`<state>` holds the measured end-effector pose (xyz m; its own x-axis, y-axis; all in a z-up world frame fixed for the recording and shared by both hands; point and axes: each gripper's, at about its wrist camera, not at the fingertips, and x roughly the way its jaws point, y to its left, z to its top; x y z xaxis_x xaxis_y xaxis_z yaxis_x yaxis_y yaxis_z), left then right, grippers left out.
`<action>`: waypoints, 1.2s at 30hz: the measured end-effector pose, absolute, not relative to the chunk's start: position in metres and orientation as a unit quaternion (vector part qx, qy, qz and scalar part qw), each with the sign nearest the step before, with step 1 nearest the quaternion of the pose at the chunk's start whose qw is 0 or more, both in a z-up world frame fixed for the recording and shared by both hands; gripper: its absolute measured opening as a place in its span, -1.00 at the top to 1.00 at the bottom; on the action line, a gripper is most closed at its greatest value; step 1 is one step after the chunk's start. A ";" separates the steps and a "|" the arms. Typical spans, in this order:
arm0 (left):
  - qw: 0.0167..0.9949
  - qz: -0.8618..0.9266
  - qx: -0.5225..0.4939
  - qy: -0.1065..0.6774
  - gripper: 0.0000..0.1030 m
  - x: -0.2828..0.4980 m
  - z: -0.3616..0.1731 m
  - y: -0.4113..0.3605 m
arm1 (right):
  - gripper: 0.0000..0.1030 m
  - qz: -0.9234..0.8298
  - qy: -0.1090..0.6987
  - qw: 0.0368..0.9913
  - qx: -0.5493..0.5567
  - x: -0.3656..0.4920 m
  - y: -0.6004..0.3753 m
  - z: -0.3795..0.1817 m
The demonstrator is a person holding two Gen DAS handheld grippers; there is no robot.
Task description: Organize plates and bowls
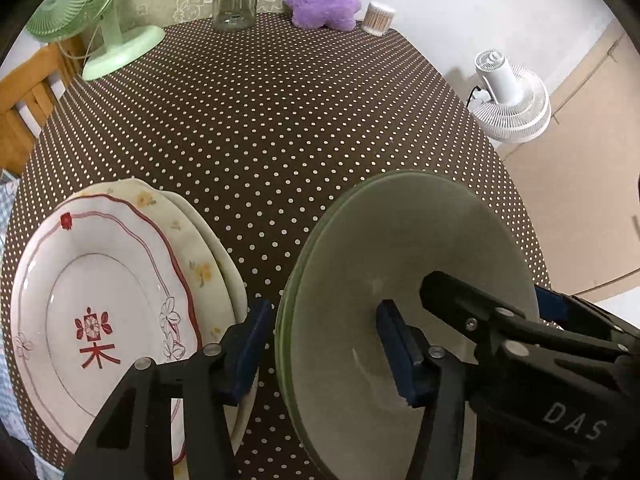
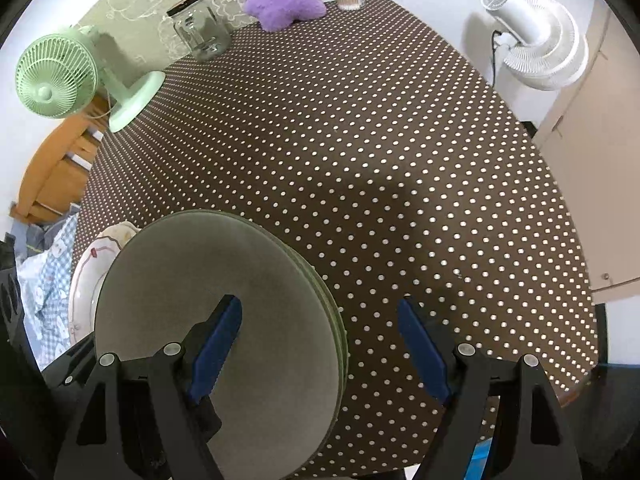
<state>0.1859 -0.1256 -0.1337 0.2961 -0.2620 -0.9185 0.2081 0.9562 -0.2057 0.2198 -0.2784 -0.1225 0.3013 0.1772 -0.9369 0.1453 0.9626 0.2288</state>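
Left wrist view: brown dotted table (image 1: 280,128), far half bare, wide room for moving there. Near edge, two stacks side by side, close but apart: green plates (image 1: 400,248) on the right, white patterned plates (image 1: 100,288) on the left with rims stepped rather than squared. No bowls in sight; plates seemingly grouped by kind, merging or shifting probably left. Left gripper (image 1: 324,344) half open, straddling the green stack's left rim, one pad over the plate face, one in the gap between the stacks; no grip visible. Right gripper (image 2: 320,344) wide open, straddling the opposite rim, holding nothing. Little clearance between the stacks and at the table's near edge.
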 end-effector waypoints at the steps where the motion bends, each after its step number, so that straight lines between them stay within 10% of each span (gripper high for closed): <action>1: 0.805 -0.143 -0.020 0.575 -0.09 0.185 -0.133 -0.127 | -0.59 0.016 0.592 0.793 0.141 0.221 -0.279 -0.125; 20: 0.814 -0.108 0.015 0.571 -0.05 0.185 -0.133 -0.145 | 0.28 0.103 0.598 0.775 0.175 0.228 -0.290 -0.136; 36: 0.801 -0.103 0.004 0.589 0.09 0.178 -0.125 -0.144 | 0.30 0.087 0.620 0.764 0.154 0.225 -0.287 -0.133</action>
<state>0.1779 -0.1437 -0.1245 0.2846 -0.1611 -0.9450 0.1700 0.9786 -0.1156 0.2247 -0.2873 -0.1325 0.2159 0.3233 -0.9213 0.0578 0.9377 0.3425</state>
